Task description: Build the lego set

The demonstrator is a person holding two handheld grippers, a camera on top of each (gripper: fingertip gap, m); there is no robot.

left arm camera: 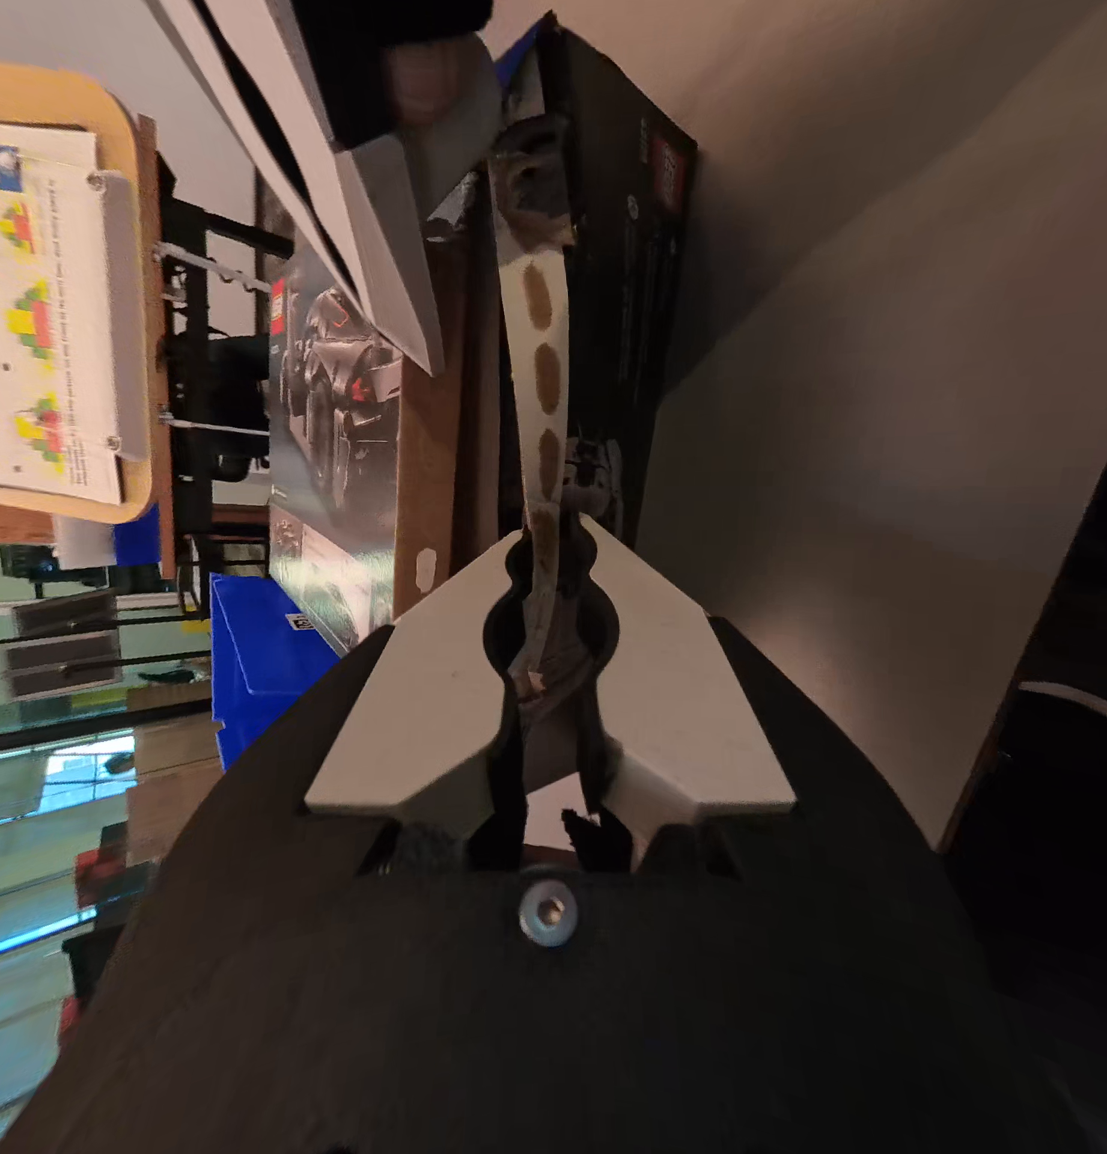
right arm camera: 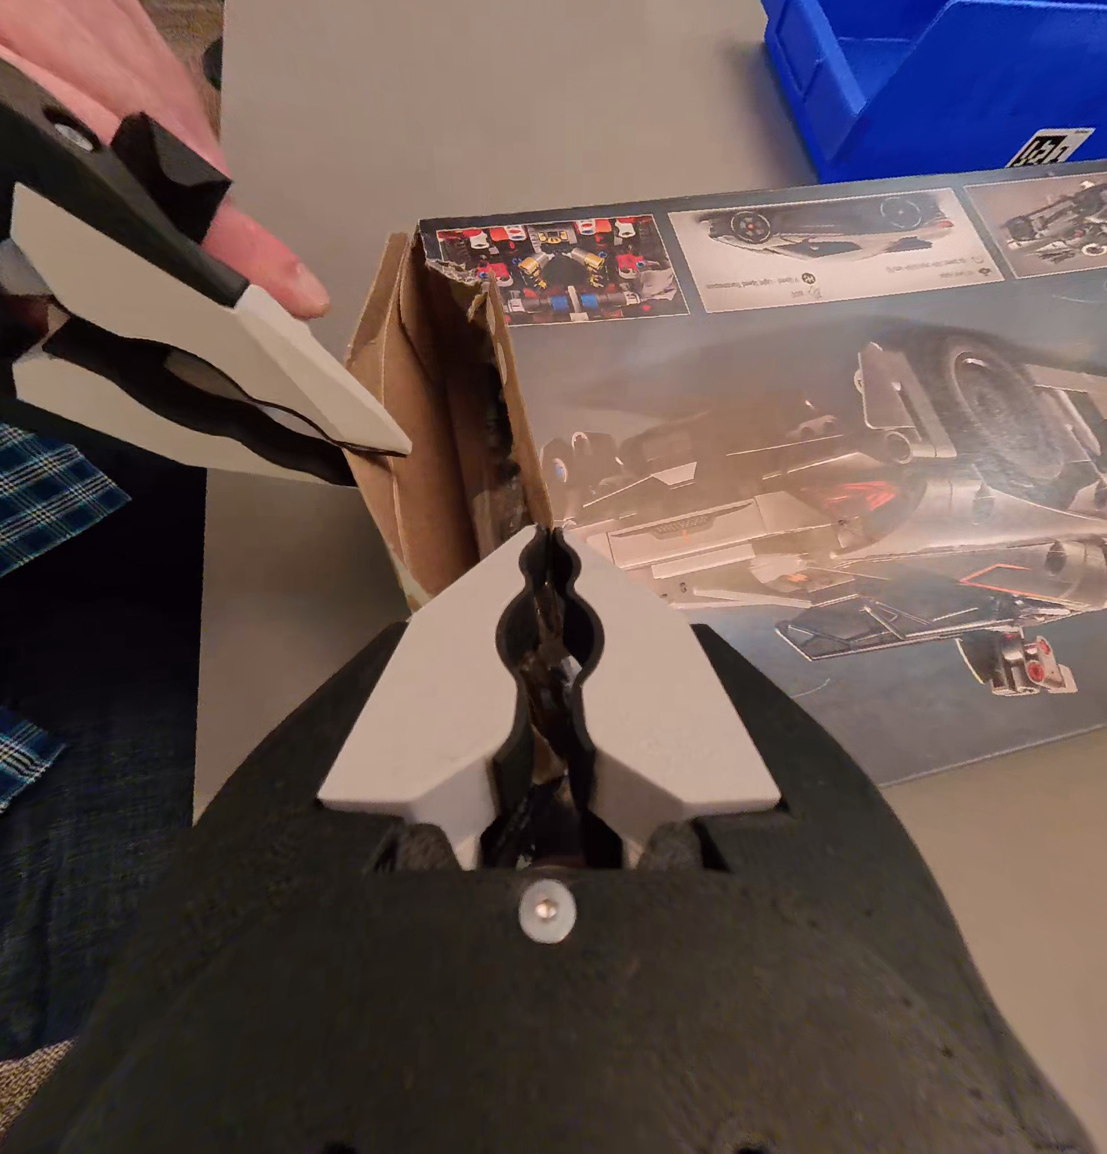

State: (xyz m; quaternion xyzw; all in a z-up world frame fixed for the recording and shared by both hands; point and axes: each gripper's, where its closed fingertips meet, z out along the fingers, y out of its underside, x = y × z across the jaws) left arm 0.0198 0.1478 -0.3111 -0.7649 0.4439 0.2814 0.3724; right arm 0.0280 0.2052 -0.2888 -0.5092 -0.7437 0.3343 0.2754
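Lego box (right arm camera: 851,499) flat on the grey table (right arm camera: 476,93), opened end facing near-left. Right gripper (right arm camera: 548,531) clamped on the torn inner flap (right arm camera: 520,437); left gripper (right arm camera: 376,456) pinches the outer flap (right arm camera: 376,374) just left — flaps run near-to-far, so spread them sideways.

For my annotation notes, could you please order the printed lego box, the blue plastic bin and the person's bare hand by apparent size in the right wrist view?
1. Printed lego box, clearly largest.
2. Blue plastic bin, cut off by the frame.
3. Person's bare hand, also cropped and nearer the camera, so its rank against the bin is unsure.
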